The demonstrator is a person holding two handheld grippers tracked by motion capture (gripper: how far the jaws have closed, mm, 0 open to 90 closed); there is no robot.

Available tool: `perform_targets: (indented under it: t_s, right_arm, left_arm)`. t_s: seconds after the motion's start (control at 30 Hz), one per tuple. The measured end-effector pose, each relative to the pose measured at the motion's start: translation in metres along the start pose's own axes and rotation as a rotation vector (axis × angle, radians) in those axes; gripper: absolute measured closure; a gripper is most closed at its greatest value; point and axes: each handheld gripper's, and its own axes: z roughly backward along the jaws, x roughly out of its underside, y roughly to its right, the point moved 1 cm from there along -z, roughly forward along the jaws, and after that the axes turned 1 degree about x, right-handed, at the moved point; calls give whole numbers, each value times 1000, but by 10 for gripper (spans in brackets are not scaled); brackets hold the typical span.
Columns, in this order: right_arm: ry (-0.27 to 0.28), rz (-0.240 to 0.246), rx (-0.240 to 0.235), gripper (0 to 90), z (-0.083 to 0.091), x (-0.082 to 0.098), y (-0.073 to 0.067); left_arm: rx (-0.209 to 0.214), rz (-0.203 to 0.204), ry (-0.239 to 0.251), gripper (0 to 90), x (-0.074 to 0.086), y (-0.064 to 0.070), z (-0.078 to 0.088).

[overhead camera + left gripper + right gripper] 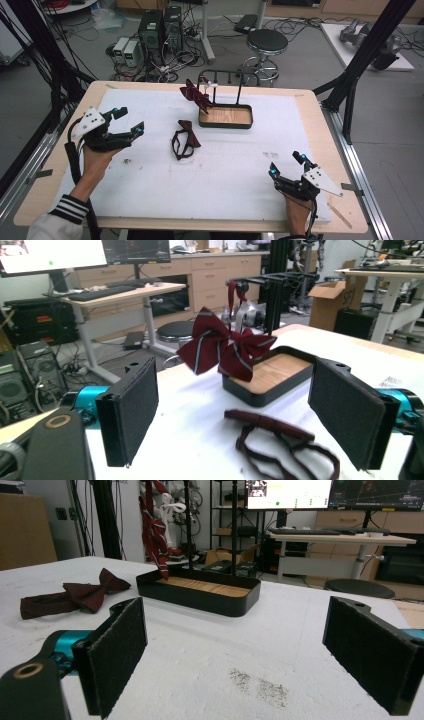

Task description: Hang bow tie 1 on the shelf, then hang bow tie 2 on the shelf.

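With one striped bow tie (196,96) already hanging on the rack (227,76) over the tray (226,124), we judge the second tie (184,141) is up next, lying flat on the table (305,105) just left of the tray. Our left gripper (129,123) hovers near it, jaws wide and empty. Our right gripper (286,165) waits well apart, also gaping. Next, we'd guess: drop over the knot and pinch cleanly.

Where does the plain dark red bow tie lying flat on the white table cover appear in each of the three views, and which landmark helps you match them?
High view: bow tie at centre, left of and nearer than the tray.
Left gripper view: bow tie at lower centre, between the jaws.
Right gripper view: bow tie at left, above the left jaw.
Shared landmark: the wooden-bottomed black tray.
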Motion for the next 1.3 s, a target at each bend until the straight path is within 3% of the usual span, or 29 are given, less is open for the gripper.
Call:
perform_targets:
  t_s: [0.2,0.43,1.03,1.3]
  right_arm:
    - [1,3,0,97,0,0,0]
    - [-1,-2,-1,97,0,0,0]
    - [5,-2,0,97,0,0,1]
    - [4,-3,0,97,0,0,1]
  left_arm:
    - [-12,8,-6,203,17,-1,13]
    - [-15,15,-10,202,25,-1,14]
    - [-16,21,-32,203,23,2,8]
    - [-18,20,-72,203,16,4,1]
